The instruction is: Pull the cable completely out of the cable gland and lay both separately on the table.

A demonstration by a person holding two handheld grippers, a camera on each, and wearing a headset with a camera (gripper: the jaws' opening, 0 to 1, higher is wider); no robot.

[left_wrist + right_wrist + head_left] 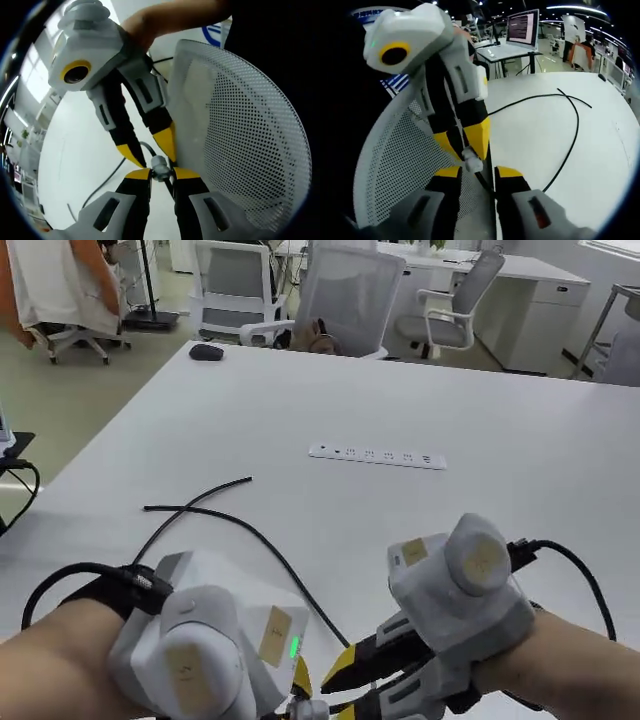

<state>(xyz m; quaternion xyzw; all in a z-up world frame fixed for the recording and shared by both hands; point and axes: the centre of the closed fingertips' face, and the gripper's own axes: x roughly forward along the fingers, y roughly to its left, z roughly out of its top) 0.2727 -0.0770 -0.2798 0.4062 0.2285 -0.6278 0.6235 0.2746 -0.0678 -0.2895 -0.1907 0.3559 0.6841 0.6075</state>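
A small grey-white cable gland (160, 167) sits between the yellow tips of my left gripper (161, 175), which is shut on it. A thin black cable (107, 180) leaves the gland. My right gripper (479, 175) faces the left gripper and has its jaws closed in around the cable (483, 181) just beside the gland (473, 163). In the head view both grippers meet at the bottom edge, left gripper (305, 695) and right gripper (345, 685) tip to tip. From there the cable (262, 538) trails across the white table (450, 390) and crosses itself.
A white power strip (377, 456) lies mid-table, beyond the cable. At the far left corner is a dark mouse (206, 352). Mesh office chairs (345, 300) stand behind the far edge. A white mesh chair back (240, 125) is close beside the grippers.
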